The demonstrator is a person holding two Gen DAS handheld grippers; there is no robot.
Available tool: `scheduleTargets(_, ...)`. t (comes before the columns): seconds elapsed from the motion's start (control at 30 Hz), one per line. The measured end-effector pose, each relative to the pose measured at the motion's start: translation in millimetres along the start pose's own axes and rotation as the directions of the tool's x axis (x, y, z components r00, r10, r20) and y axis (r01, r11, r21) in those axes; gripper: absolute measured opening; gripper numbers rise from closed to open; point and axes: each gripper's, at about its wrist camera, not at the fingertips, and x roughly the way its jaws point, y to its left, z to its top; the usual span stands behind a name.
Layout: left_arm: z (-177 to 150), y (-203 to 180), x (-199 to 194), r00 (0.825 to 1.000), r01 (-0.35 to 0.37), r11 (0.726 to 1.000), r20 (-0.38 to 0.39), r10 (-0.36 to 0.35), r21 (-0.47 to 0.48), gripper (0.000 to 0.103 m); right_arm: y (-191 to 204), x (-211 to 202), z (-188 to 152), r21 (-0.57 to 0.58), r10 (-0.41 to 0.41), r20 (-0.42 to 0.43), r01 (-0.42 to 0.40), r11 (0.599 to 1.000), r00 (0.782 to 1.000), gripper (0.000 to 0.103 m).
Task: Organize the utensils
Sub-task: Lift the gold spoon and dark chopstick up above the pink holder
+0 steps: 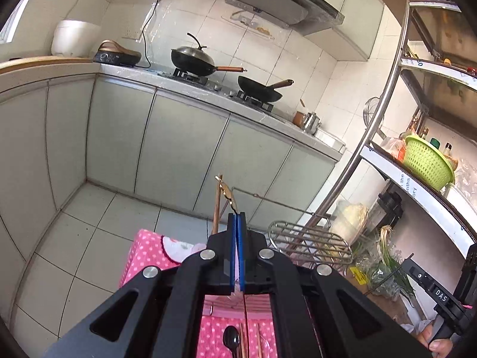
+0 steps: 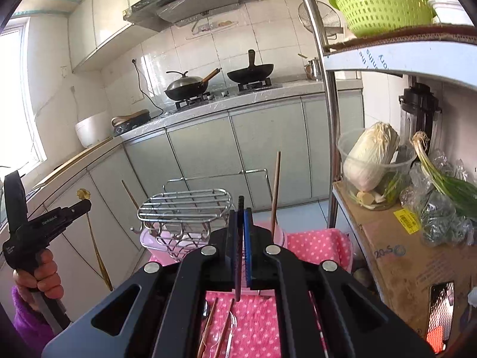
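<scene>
Pink polka-dot cloth (image 2: 313,244): it covers the surface low in both frames, under your grippers; you see it at bottom centre of the right wrist view and at lower left of centre in the left wrist view (image 1: 149,253).
Wire dish rack (image 2: 184,205): the chrome rack stands on the cloth, centre of the right wrist view; in the left wrist view it sits right of centre (image 1: 310,241).
Left gripper (image 1: 237,219): your blue-padded fingers are clenched on a slim gold utensil with a flower-shaped end (image 1: 228,194), which sticks up past the fingertips at centre frame. From the right wrist view the same gripper (image 2: 85,204) shows at the left edge, the gold utensil (image 2: 95,244) running down and right from its tip.
Right gripper (image 2: 242,211): your fingers grip a thin black utensil handle (image 2: 238,250), upright at centre frame, its lower end hanging below the pads.
Wooden chopstick (image 2: 275,191): stands upright just right of your right gripper.
Loose utensils: a black spoon (image 1: 231,340) and wooden chopsticks (image 1: 243,343) lie on the cloth at the bottom of the left wrist view.
</scene>
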Motion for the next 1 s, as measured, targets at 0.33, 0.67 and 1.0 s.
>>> scheduleTargets(0.33,27.4,-13.3,24.3,0.991,-0.061,0.998,0.120,0.060,0.005,0.001,-7.0,-0.5,42.0,-0.008,-0.042,0.091,0.043,0.999,0.995,0.004)
scheduleTargets(0.67,29.7,-0.3,52.5,0.980,-0.101,0.994,0.171,0.106,-0.037,0.001,-14.8,24.0,48.7,-0.014,-0.065,0.070,0.066,0.998,0.995,0.004)
scheduleTargets(1.0,12.2,1.1,72.9,0.955,-0.157,0.988,0.256,0.152,-0.001,0.001,-15.0,51.9,39.5,-0.024,-0.078,0.025,0.078,0.997,0.997,0.004)
